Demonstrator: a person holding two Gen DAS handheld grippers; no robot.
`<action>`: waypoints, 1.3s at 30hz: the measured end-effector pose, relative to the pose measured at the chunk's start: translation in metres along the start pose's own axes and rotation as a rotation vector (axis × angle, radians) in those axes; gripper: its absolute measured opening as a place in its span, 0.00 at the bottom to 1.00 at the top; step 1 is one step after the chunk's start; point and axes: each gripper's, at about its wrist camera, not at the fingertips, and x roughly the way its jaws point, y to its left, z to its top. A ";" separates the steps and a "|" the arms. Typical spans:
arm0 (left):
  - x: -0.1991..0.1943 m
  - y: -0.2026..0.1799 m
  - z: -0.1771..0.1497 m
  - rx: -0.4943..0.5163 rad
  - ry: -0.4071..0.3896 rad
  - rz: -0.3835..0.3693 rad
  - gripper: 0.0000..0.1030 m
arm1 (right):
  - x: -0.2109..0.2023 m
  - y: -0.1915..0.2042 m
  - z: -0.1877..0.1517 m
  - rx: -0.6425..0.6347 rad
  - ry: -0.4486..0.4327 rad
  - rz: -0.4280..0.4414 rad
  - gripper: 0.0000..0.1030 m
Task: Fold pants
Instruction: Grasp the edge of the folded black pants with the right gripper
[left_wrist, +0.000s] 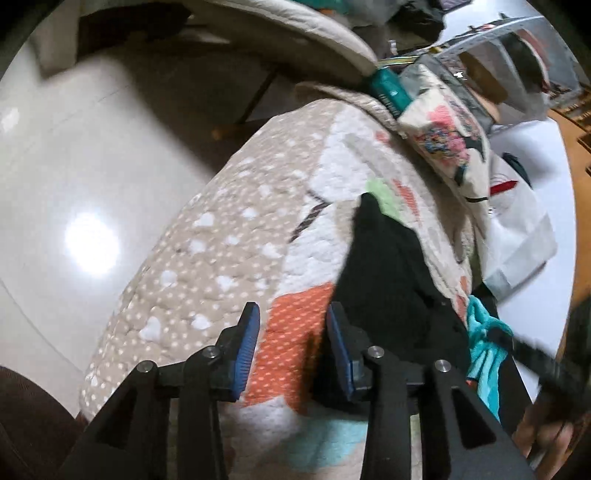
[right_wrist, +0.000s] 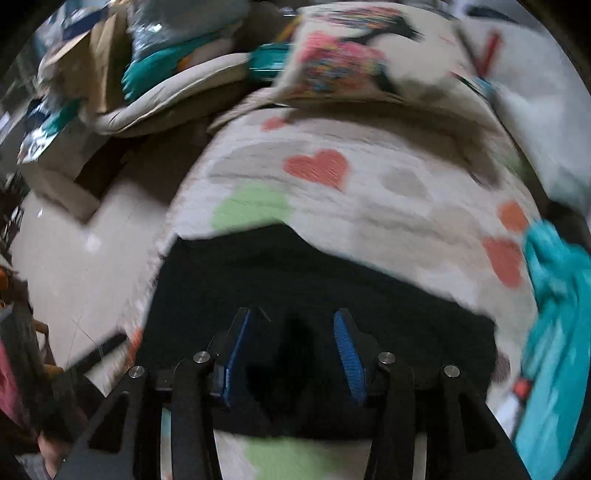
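Observation:
The black pants (left_wrist: 391, 280) lie bunched on a quilted bedspread (left_wrist: 229, 240) printed with hearts and dots. My left gripper (left_wrist: 293, 308) is open just left of the pants, with only an orange patch of quilt showing between its blue pads. In the right wrist view the pants (right_wrist: 332, 277) spread as a dark slab across the quilt (right_wrist: 369, 192). My right gripper (right_wrist: 292, 314) hovers over them, jaws apart, and no fabric is pinched between the pads. The right wrist view is motion-blurred.
A teal cloth (left_wrist: 484, 339) (right_wrist: 554, 295) lies right of the pants. A printed pillow (left_wrist: 443, 133) (right_wrist: 351, 62) sits at the far end of the bed. Pale tiled floor (left_wrist: 74, 184) lies beyond the bed's left edge. Boxes and clutter (right_wrist: 74, 92) stand at the back left.

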 end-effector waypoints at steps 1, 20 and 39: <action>0.003 -0.002 0.001 -0.004 0.004 0.009 0.35 | 0.001 -0.006 -0.010 0.020 -0.004 0.012 0.49; -0.001 -0.007 -0.021 0.106 -0.028 0.166 0.36 | 0.025 0.017 -0.047 0.090 -0.186 0.262 0.49; 0.002 0.000 -0.016 0.067 -0.008 0.124 0.39 | 0.052 -0.010 -0.080 0.264 0.012 0.187 0.09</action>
